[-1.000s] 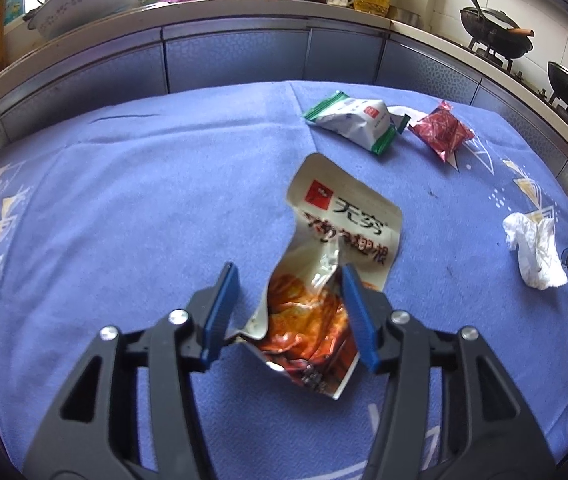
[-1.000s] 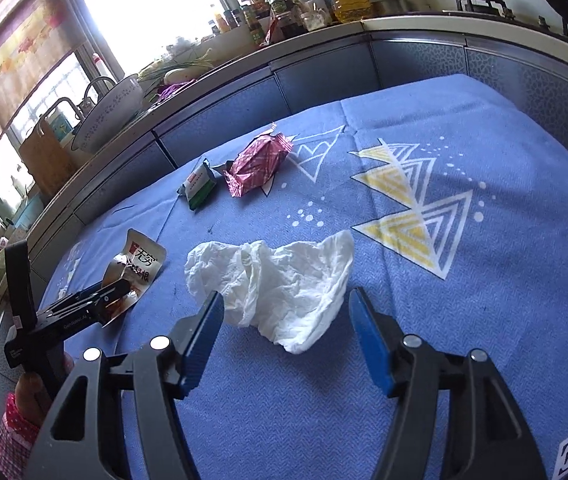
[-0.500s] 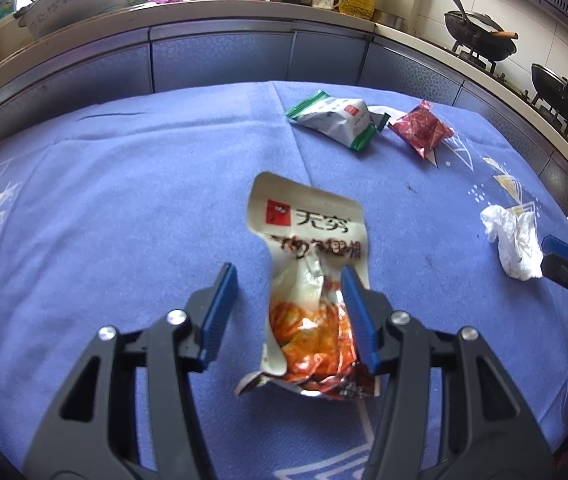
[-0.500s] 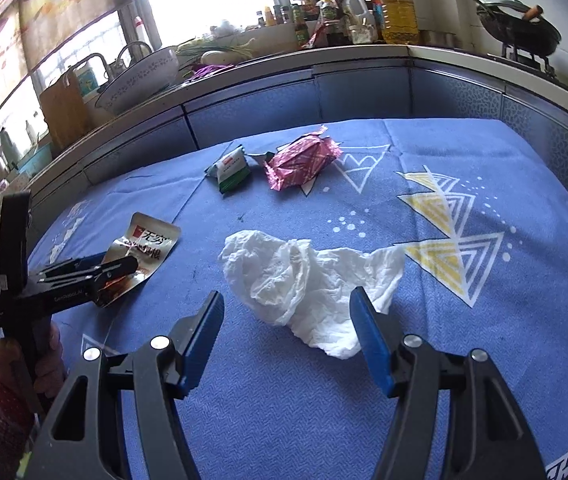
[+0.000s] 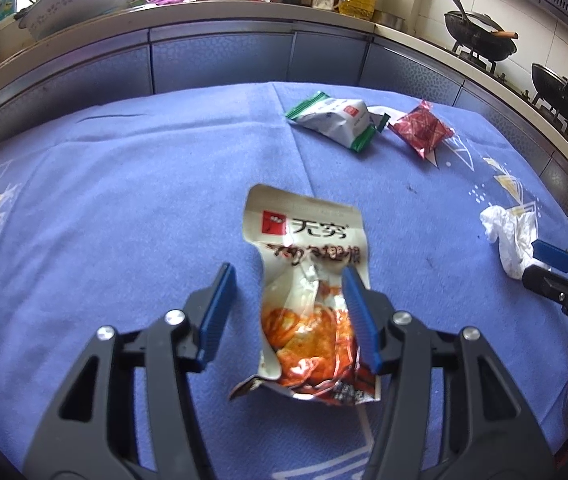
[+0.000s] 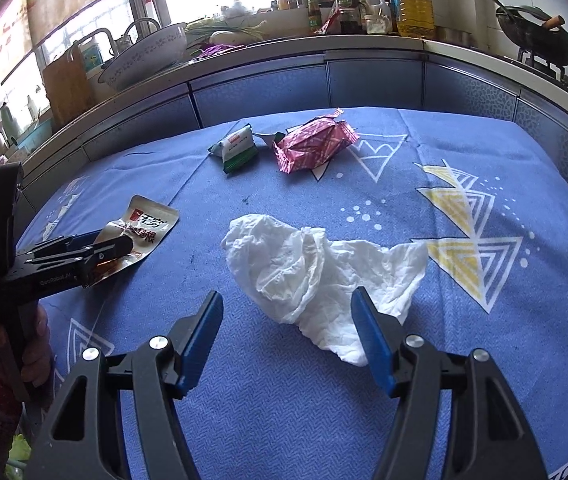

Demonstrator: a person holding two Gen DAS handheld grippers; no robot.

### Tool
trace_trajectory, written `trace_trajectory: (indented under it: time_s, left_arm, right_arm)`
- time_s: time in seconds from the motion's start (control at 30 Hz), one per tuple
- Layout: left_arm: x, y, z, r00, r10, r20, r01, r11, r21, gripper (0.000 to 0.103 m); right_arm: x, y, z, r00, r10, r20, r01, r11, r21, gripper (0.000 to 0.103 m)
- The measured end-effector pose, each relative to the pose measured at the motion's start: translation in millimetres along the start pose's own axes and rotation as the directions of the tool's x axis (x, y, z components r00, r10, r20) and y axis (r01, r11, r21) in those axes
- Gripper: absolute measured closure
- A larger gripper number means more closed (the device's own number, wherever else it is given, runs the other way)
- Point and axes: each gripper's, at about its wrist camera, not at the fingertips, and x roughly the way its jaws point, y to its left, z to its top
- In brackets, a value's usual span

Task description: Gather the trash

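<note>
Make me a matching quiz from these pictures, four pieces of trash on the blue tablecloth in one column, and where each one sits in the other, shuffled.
Things:
1. orange snack pouch
2. white tissue
3. green and white packet
4. red wrapper

Places:
A. far side, right of its neighbour in the left wrist view
B. between the left gripper jaws
C. far side, left of its neighbour
D. between the right gripper jaws

Pairs: 1-B, 2-D, 3-C, 4-A
</note>
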Motion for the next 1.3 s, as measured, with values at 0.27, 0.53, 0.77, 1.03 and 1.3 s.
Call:
trace_trajectory:
  time_s: [0.27, 0.53, 0.77, 1.03, 1.3]
  left_arm:
    - [-1, -3, -3, 1.000, -0.011, 0.002, 0.011, 1.000, 0.015, 0.069]
    - [-1, -5, -3, 1.000, -0.015, -0.001, 0.015, 1.000, 0.023, 0.061]
    - [-1, -8, -4, 1.000, -0.020, -0.001, 0.020, 0.999, 0.026, 0.056]
    - [-1, -8, -4, 1.000, -0.016, 0.001, 0.016, 1.000, 0.026, 0.057]
    - [-5, -3, -4, 0.998, -0.056, 0.022, 0.055, 0.998, 0.003, 0.080]
  right_arm:
    - [15, -2, 3, 0.999, -0.026, -0.031, 0.026, 1.000, -0.003, 0.037]
    - [23, 2, 2, 0.998, -0.049, -0.043, 0.049, 0.999, -0.007, 0.037]
    - [24, 3, 2, 0.998, -0.060, -0.034, 0.059, 0.998, -0.017, 0.036]
    - [25, 2, 4, 0.998, -0.065, -0.028, 0.064, 0.998, -0.026, 0.037]
    - [17, -4, 7, 1.000, 0.024, -0.007, -0.024, 1.000, -0.006, 0.091]
